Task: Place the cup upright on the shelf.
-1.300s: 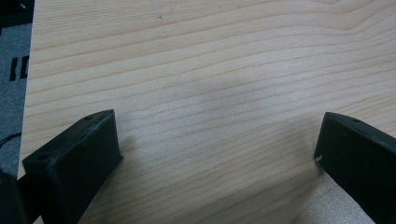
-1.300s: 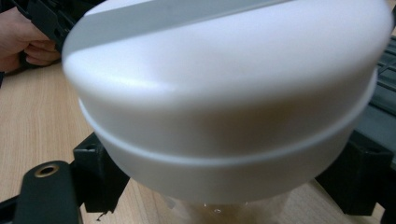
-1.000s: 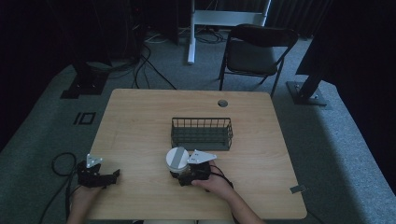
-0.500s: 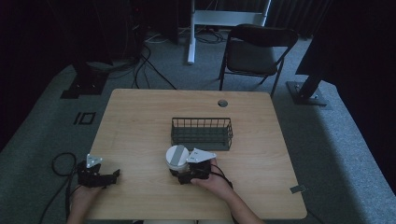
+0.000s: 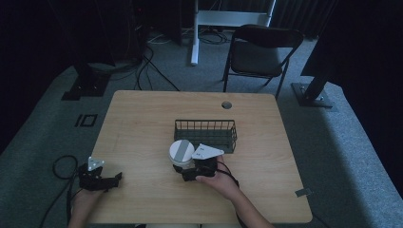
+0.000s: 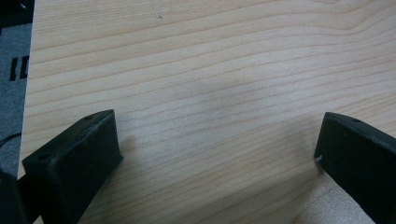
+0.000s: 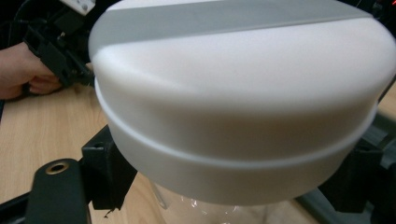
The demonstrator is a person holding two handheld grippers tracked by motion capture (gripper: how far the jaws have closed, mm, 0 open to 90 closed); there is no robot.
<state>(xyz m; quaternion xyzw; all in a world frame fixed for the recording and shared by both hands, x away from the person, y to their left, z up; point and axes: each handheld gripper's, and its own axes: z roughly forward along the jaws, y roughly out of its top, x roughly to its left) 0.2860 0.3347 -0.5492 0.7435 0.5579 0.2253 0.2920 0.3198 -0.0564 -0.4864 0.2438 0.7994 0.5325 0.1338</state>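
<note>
A clear jar with a white lid crossed by a grey stripe (image 5: 182, 152) sits just in front of the wire basket (image 5: 205, 133). My right gripper (image 5: 182, 167) is shut on the jar below the lid. In the right gripper view the lid (image 7: 243, 93) looms large, with the black jaws of the right gripper (image 7: 233, 186) pressed on both sides of the clear body. My left gripper (image 5: 115, 178) rests at the table's near left corner. It is open, and in the left gripper view there is bare wood between the jaws of the left gripper (image 6: 217, 135).
The wooden table (image 5: 142, 118) has a cable hole (image 5: 226, 105) near its far edge. A dark folding chair (image 5: 263, 52) stands beyond the table. Cables lie on the carpet at the left.
My right gripper and the jar have shifted slightly toward the basket. The left gripper has stayed in place.
</note>
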